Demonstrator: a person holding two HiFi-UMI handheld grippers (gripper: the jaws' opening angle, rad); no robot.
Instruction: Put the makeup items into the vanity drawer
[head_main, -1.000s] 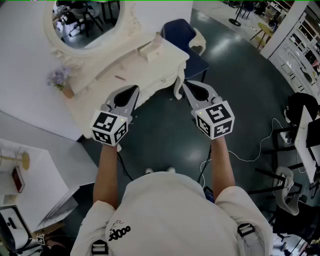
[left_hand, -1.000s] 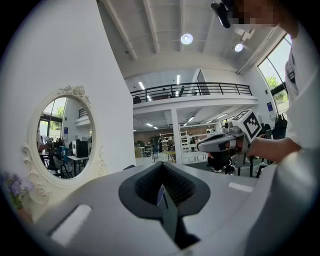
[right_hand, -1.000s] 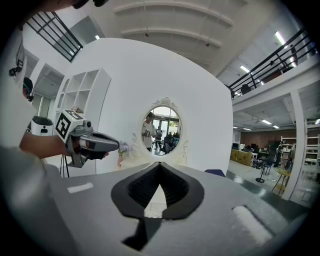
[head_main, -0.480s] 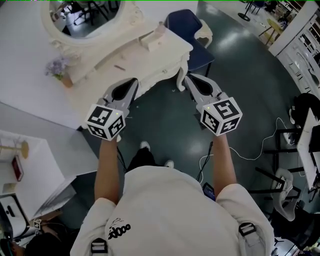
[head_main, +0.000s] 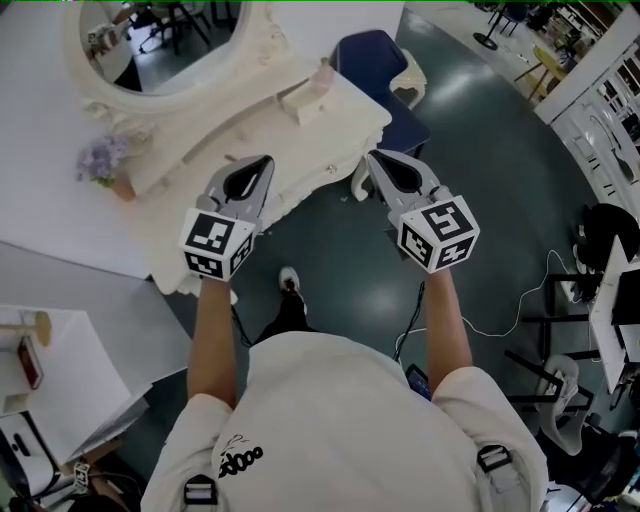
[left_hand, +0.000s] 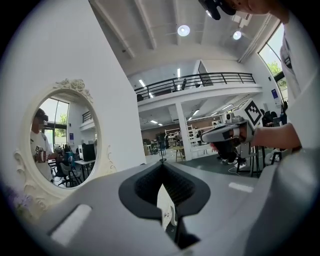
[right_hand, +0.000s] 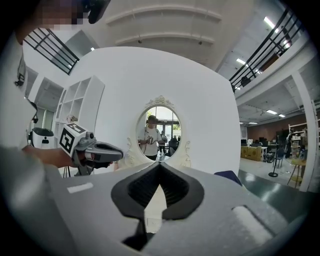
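Left claw (head_main: 263, 163) closed near diagonal vanity (head_main: 338, 122)

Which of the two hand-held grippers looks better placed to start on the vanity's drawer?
Probably the left gripper: its shut, empty jaws point at the vanity front, over its edge. The right gripper, also shut and empty, sits off the vanity's corner, above the floor.

Bright, even light from ceiling spots (left_hand: 183, 30) — sharp centres, fisheye bending, black vignetted edges.

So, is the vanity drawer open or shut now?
Shut: the drawer front sits flush with the vanity, nothing pulled out.
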